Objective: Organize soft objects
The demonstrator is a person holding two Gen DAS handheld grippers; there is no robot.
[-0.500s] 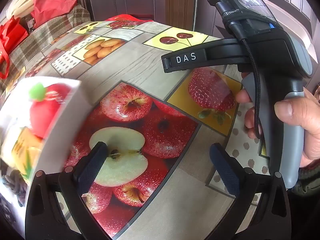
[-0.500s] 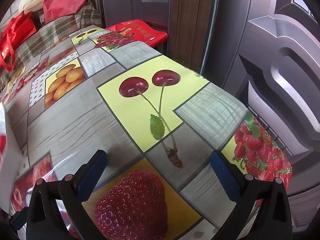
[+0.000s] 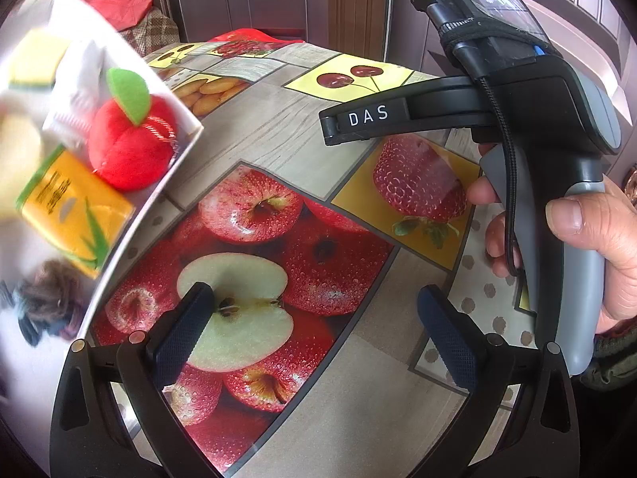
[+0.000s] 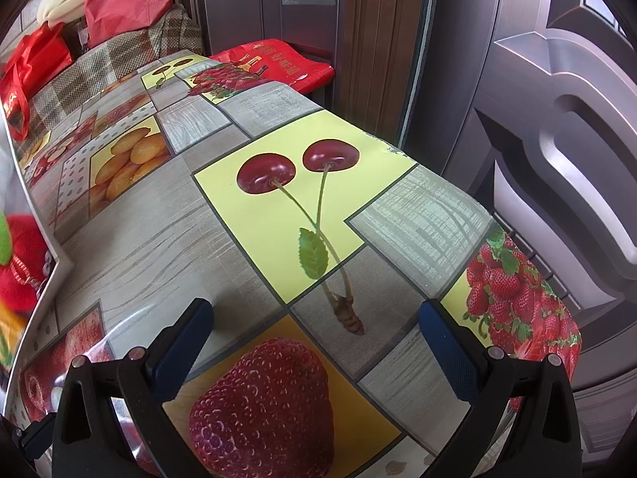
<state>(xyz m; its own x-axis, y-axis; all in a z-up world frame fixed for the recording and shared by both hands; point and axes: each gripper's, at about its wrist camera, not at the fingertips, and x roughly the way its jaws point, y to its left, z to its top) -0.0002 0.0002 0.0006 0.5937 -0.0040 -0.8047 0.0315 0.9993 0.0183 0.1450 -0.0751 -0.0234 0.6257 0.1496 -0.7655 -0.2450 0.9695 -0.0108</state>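
While both tools are held spread wide and empty above the fruit-printed surface (image 3: 278, 127), the soft objects are seen gathered in a white box (image 3: 187, 135) at the left edge of the left wrist view. A red plush apple (image 3: 127, 151) with a green felt leaf is lodged against the box's near wall, beside an orange tissue pack (image 3: 75, 215) and a white cloth (image 3: 85, 91); something dark and fuzzy (image 3: 47, 298) is blurred below and cannot be identified. The left tool (image 3: 314, 330) is angled down over the printed apple halves, nothing between its pads. The right tool (image 4: 314, 338) (gripped in a hand (image 3: 589, 247) visible in the left view) is likewise parted over bare print, with only a sliver of the plush apple (image 4: 20, 255) at its far left. The wide stance is judged a readiness to take the first item, the box being kept to one side so the cloth-covered middle is left free for sorting.

Compared with half a second earlier, the box is shown larger and higher in the left view, its contents more exposed, suggesting the left tool has been swung toward it. The right view has scarcely changed.
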